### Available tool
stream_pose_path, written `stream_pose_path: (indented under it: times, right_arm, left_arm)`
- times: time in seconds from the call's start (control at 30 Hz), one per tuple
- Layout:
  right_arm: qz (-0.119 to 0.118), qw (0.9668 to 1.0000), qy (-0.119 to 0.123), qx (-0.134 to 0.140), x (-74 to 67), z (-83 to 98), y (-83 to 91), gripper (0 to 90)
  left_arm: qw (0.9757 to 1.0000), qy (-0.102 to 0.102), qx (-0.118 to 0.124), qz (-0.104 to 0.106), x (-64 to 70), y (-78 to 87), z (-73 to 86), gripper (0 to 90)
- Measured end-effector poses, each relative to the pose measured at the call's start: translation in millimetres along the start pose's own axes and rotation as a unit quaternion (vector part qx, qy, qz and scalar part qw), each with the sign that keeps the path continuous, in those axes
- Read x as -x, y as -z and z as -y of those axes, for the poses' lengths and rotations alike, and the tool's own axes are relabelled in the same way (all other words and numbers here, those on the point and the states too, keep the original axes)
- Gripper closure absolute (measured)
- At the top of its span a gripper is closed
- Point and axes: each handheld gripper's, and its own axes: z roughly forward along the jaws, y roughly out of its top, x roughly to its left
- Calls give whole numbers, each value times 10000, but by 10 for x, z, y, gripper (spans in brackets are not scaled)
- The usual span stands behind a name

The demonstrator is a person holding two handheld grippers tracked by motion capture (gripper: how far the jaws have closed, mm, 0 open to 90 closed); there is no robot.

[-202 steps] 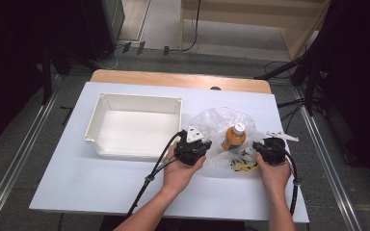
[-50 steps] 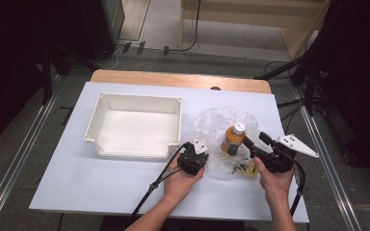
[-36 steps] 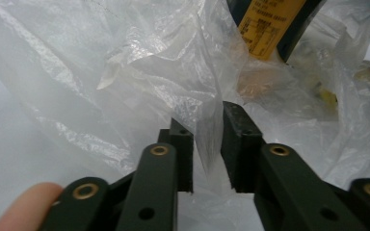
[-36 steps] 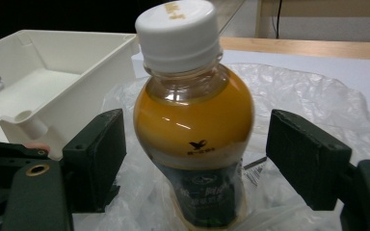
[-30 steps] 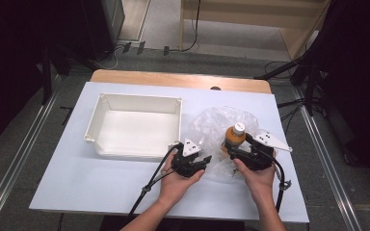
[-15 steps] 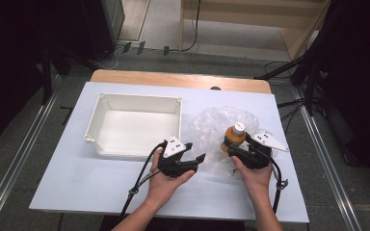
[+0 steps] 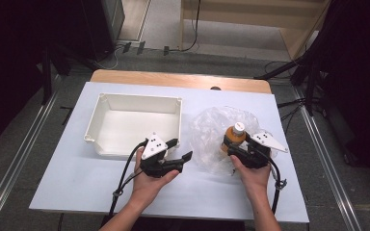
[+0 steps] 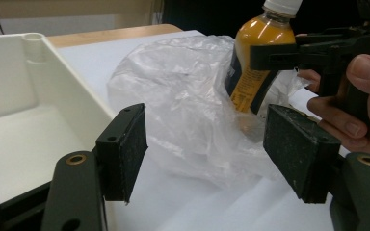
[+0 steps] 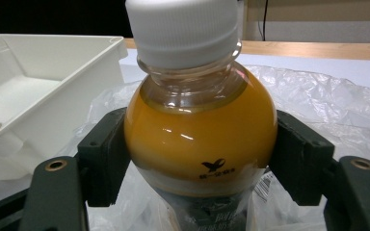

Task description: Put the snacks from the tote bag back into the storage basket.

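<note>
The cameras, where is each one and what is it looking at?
High view: above the table, looking down; both forearms show.
Left gripper view: on the left gripper, open jaws facing the plastic bag.
Right gripper view: on the right gripper, jaws clamping the orange bottle.
All share bottle, bag and white tray.

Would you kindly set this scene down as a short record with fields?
Surface: white table
Bottle: orange drink, white cap, upright, partly inside the clear plastic bag
Right hand-held gripper: shut on the bottle's body
Left hand-held gripper: jaws just opened, nothing between them, pointing at the bag
Tray: white, empty, left of the bag
</note>
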Motion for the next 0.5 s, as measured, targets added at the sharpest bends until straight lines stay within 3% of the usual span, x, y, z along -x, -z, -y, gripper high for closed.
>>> stream_pose_path:
  times: [0.2,0.5]
  right_arm:
    - [-3,10000,23,-2,-1,0,2,308]
    - [5,10000,5,3,-9,4,4,309]
  left_arm:
    - [9999,25,130,-59,-135,188,20,299]
    - [9994,100,232,-229,-333,386,93,132]
